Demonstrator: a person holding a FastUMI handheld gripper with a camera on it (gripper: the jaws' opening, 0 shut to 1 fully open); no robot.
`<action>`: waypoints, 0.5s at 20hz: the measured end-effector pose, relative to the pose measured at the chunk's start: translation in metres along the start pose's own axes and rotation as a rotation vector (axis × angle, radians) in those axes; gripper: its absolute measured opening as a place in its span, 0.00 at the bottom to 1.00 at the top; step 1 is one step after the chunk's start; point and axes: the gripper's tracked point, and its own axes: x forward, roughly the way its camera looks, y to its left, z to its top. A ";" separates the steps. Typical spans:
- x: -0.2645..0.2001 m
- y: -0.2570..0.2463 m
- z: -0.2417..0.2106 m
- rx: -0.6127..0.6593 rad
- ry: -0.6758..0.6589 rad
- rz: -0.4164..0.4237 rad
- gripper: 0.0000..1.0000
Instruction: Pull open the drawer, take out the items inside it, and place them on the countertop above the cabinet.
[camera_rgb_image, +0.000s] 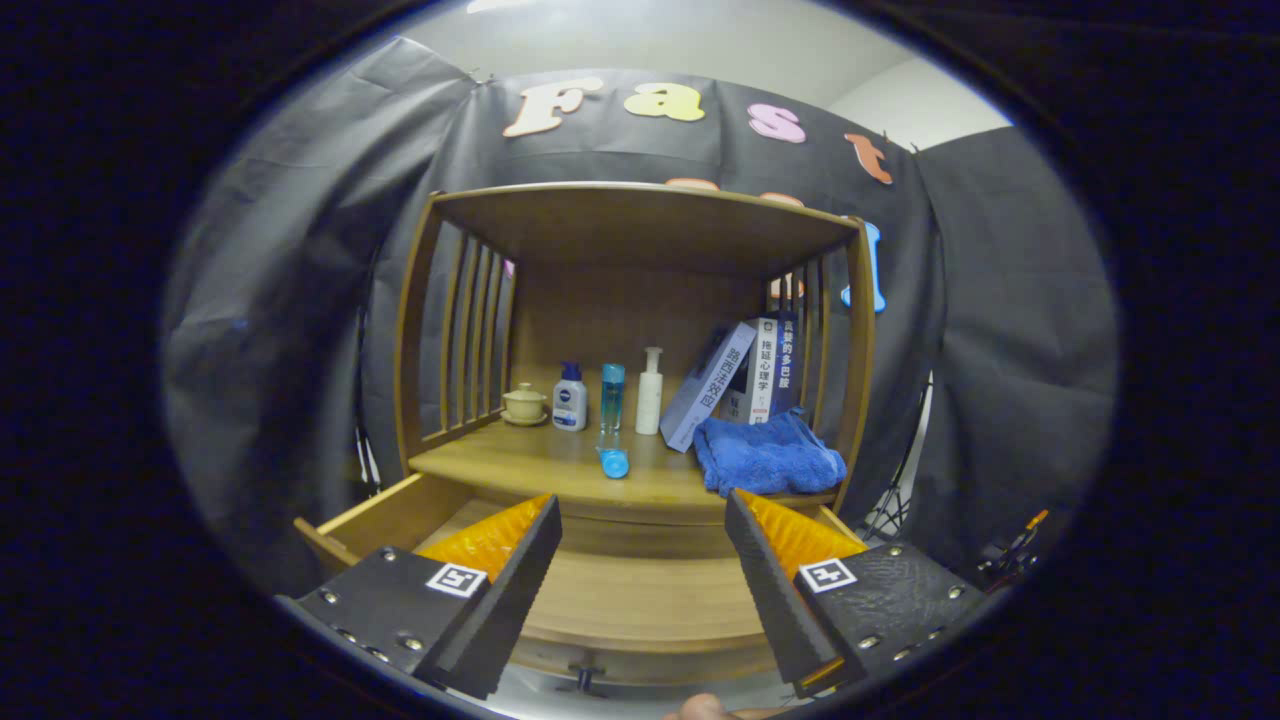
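Drawer (620, 590): pulled open below countertop (520, 465), interior appears bare. Gripper (643, 520): fingers apart, empty, above drawer. Blue towel (765, 455) on countertop: probably soft, light; pinch a fold.

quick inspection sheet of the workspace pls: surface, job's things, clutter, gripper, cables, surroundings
Surface: wooden countertop above the drawer, under a shelf roof.
Job's things: drawer pulled open, its visible floor bare; blue towel and a lying blue tube on the countertop near its front edge.
Clutter: small lidded cup, blue-capped white bottle, standing blue bottle, white pump bottle, leaning books along the back.
Gripper: gripper open over the drawer, holding nothing.
Cables: nothing seen for certain.
Surroundings: black cloth wall; stand legs right of the cabinet.
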 end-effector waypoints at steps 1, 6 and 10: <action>-0.006 -0.001 -0.011 -0.010 0.008 -0.001 0.98; -0.034 0.000 -0.059 0.070 0.069 0.011 0.98; -0.050 0.008 -0.086 0.119 0.101 0.028 0.98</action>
